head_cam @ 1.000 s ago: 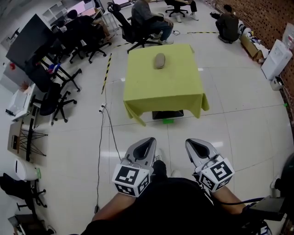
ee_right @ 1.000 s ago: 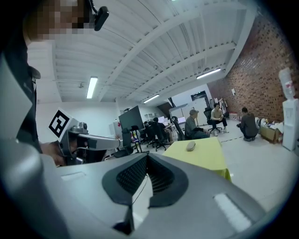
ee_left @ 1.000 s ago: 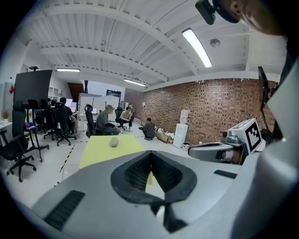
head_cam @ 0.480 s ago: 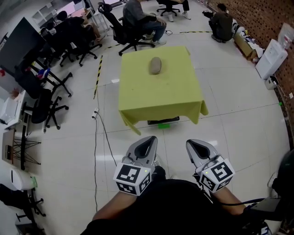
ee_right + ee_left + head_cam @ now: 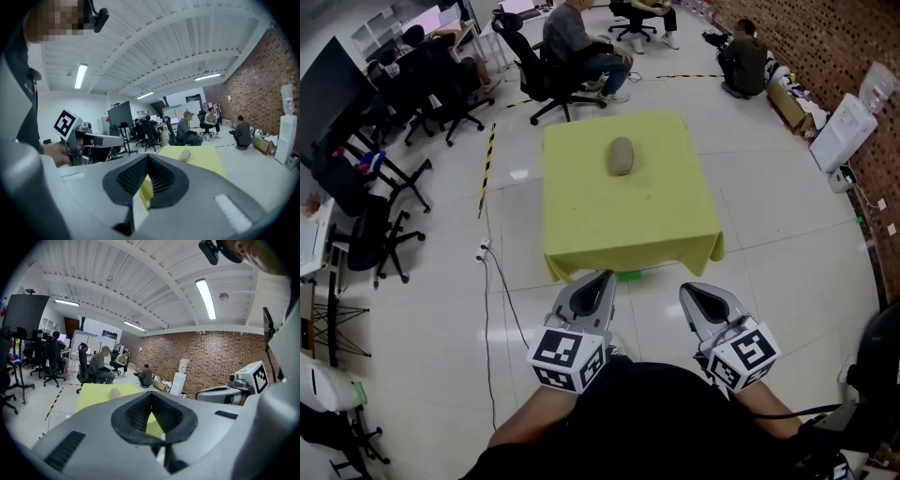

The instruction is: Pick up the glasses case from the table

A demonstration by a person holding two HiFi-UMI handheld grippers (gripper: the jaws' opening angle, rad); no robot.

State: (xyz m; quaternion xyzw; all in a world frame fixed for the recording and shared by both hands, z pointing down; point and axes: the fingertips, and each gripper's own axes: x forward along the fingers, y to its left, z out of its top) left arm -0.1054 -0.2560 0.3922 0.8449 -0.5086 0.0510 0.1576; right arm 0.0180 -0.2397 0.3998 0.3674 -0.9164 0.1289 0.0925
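A grey-brown oval glasses case (image 5: 622,156) lies on the far half of a table under a yellow cloth (image 5: 628,220). Both grippers are held low in front of the person, short of the table's near edge and well away from the case. My left gripper (image 5: 605,275) is shut with nothing in it, and my right gripper (image 5: 686,289) also looks shut and empty. In the left gripper view the case (image 5: 115,393) shows small beyond the closed tips (image 5: 151,393). The right gripper view shows the case (image 5: 185,154) on the cloth past its closed tips (image 5: 147,157).
Office chairs (image 5: 384,234) and desks line the left side. People sit behind the table (image 5: 572,42), and another crouches at the back right (image 5: 745,61). A water dispenser (image 5: 839,131) stands by the brick wall. A cable (image 5: 487,300) runs over the floor left of the table.
The table and case have drawn nearer and lower in the head view as the person walks toward them. Both grippers keep their place before the body, still shut.
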